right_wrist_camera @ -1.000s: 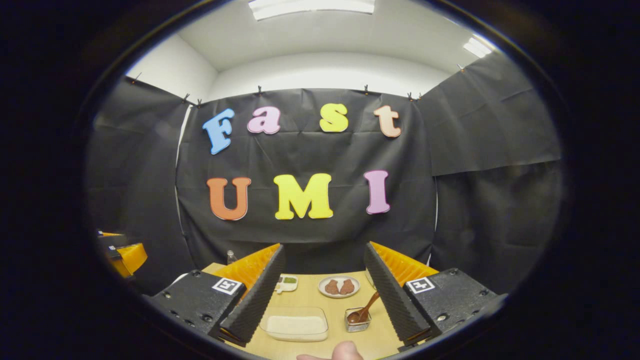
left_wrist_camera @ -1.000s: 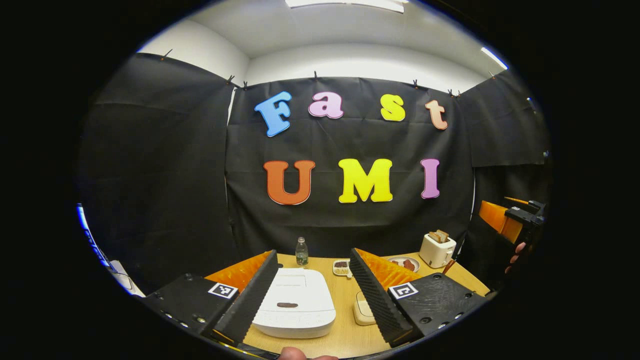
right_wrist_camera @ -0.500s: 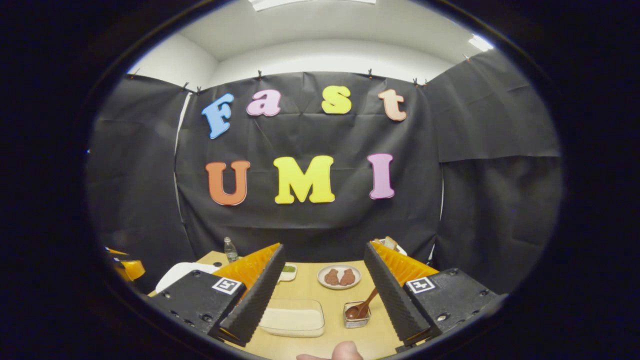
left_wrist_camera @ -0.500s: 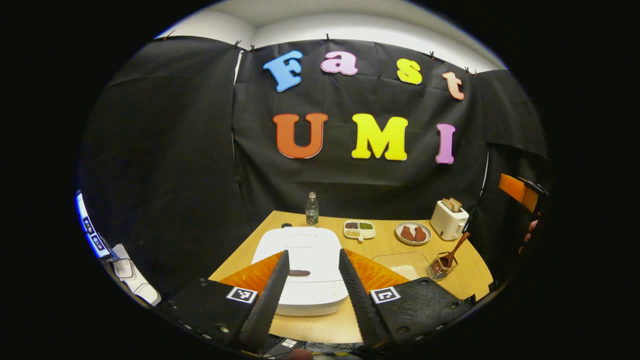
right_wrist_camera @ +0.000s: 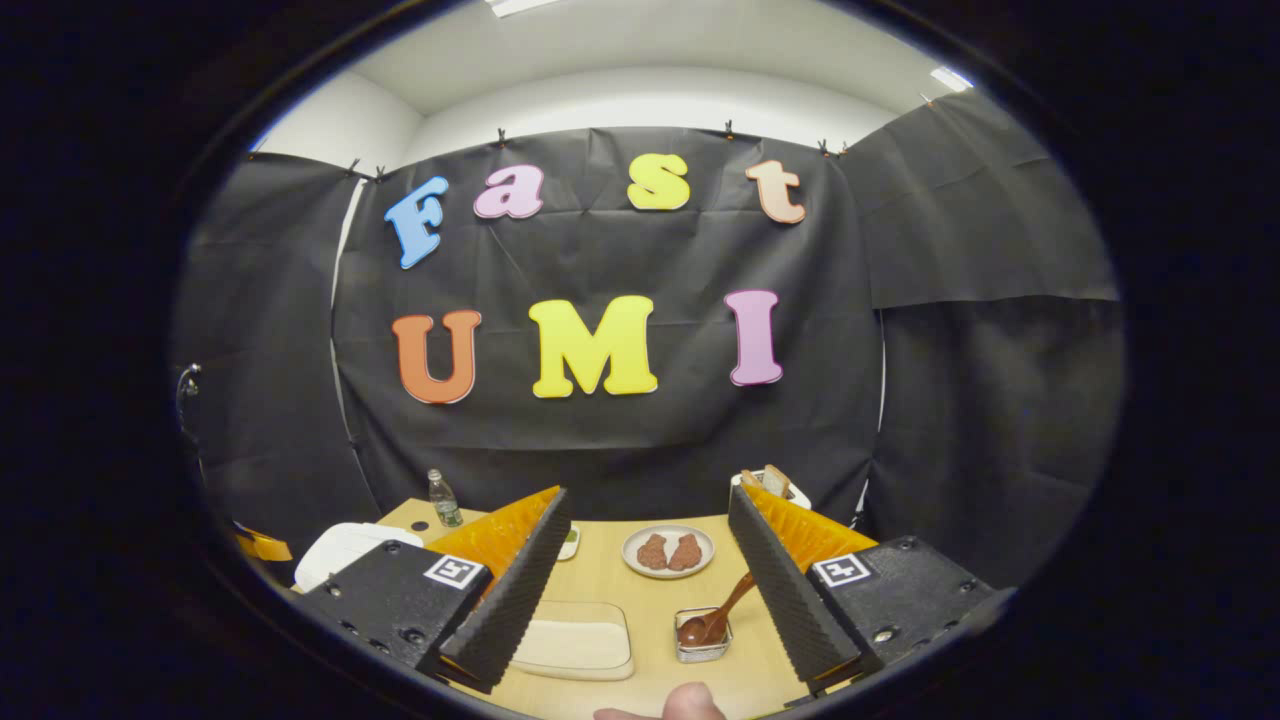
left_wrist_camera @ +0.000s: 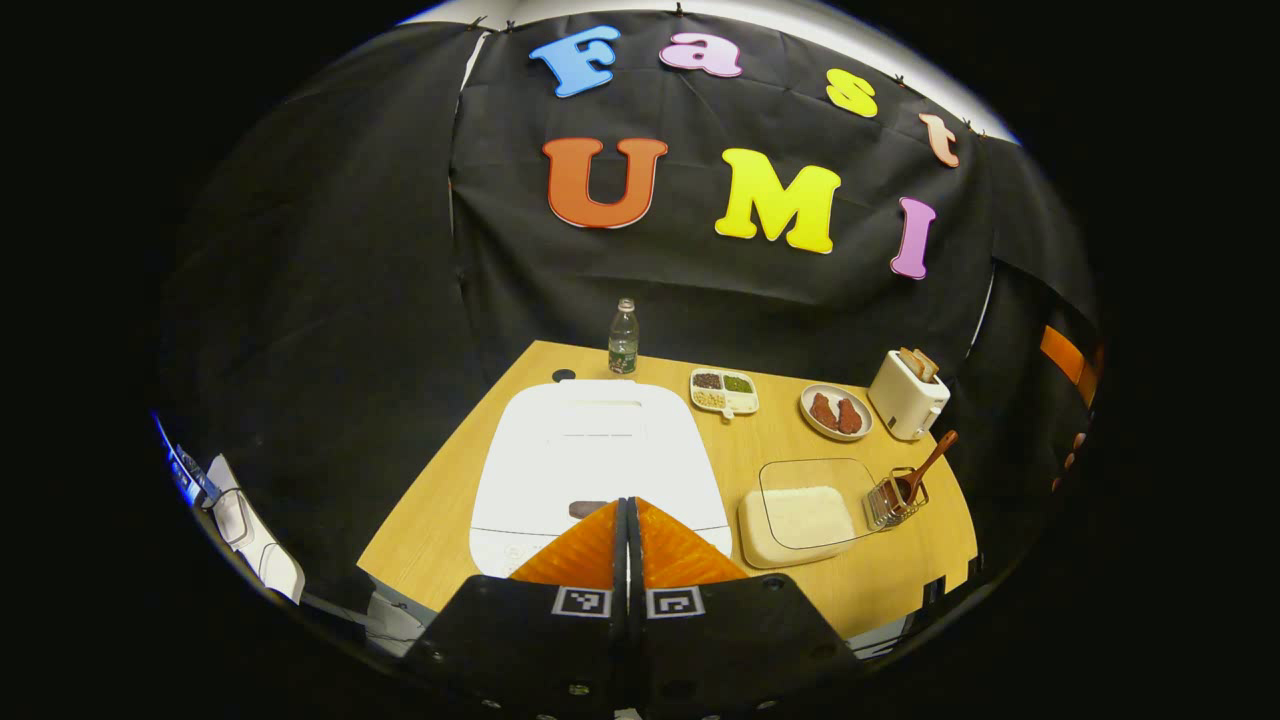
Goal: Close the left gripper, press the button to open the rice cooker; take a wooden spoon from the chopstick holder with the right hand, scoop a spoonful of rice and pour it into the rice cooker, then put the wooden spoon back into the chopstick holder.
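The white rice cooker (left_wrist_camera: 595,455) lies shut on the wooden table, its dark button (left_wrist_camera: 586,509) near the front edge. My left gripper (left_wrist_camera: 628,505) is shut with nothing between its fingers, tips just above and right of that button. A wooden spoon (left_wrist_camera: 925,467) leans in the wire chopstick holder (left_wrist_camera: 893,499) at the right, beside a clear container of rice (left_wrist_camera: 805,512). In the right gripper view, my right gripper (right_wrist_camera: 650,515) stands open above the table's near edge, with the spoon (right_wrist_camera: 718,612), its holder (right_wrist_camera: 702,640) and the rice container (right_wrist_camera: 575,642) below between its fingers.
A water bottle (left_wrist_camera: 623,339), a divided dish (left_wrist_camera: 723,390), a plate with two brown pieces (left_wrist_camera: 836,412) and a toaster (left_wrist_camera: 906,394) line the table's far side. A corner of the rice cooker (right_wrist_camera: 340,549) shows at the left of the right gripper view.
My left gripper has shut and risen, tilting down over the rice cooker's front. The right gripper has stayed open and shifted only slightly.
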Available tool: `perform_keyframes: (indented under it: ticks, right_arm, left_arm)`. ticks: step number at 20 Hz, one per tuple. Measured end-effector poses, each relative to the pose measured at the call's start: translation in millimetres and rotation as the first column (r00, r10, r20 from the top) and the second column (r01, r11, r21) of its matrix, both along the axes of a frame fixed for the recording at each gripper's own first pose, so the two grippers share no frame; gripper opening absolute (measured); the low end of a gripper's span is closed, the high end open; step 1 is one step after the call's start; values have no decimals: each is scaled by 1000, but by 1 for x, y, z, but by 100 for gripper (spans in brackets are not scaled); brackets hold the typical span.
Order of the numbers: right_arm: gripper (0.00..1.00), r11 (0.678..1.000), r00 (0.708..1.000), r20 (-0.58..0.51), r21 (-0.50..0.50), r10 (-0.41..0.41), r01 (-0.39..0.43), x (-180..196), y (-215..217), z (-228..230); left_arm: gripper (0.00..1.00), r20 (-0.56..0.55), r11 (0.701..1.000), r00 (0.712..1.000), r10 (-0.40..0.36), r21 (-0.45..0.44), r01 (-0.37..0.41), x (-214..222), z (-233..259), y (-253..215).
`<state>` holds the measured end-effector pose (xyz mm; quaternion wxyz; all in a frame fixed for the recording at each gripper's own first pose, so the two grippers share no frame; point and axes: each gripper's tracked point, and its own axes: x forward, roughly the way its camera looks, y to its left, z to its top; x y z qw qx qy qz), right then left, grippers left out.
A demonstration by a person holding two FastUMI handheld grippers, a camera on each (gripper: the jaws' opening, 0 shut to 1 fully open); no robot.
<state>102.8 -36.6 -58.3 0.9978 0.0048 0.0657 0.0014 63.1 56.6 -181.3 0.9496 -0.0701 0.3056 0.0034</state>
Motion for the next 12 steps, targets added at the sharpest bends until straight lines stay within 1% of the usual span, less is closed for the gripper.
perform_keyframes:
  ticks: [3, 5, 6, 7, 12]
  right_arm:
    - [100, 1000, 1000, -20, -13, -17, 17, 9, -11, -10]
    - [100, 999, 999, -34, -17, -30, 30, 14, -19, -16]
    - [100, 999, 998, -43, -22, -37, 36, 17, -23, -19]
    - [100, 999, 998, -53, -27, -41, 40, 19, -26, -23]
    - [99, 998, 997, -62, -40, -54, 52, 27, -33, -24]
  left_arm:
    - [0, -41, 1000, 999, 11, 13, -11, 20, -23, 14]
    - [0, -72, 1000, 997, 31, 2, -31, 31, -40, 23]
    - [7, -88, 999, 995, 39, -10, -40, 36, -48, 26]
    - [0, -100, 999, 994, 43, -21, -46, 39, -54, 26]
    - [0, -110, 999, 993, 38, -22, -41, 49, -67, 27]
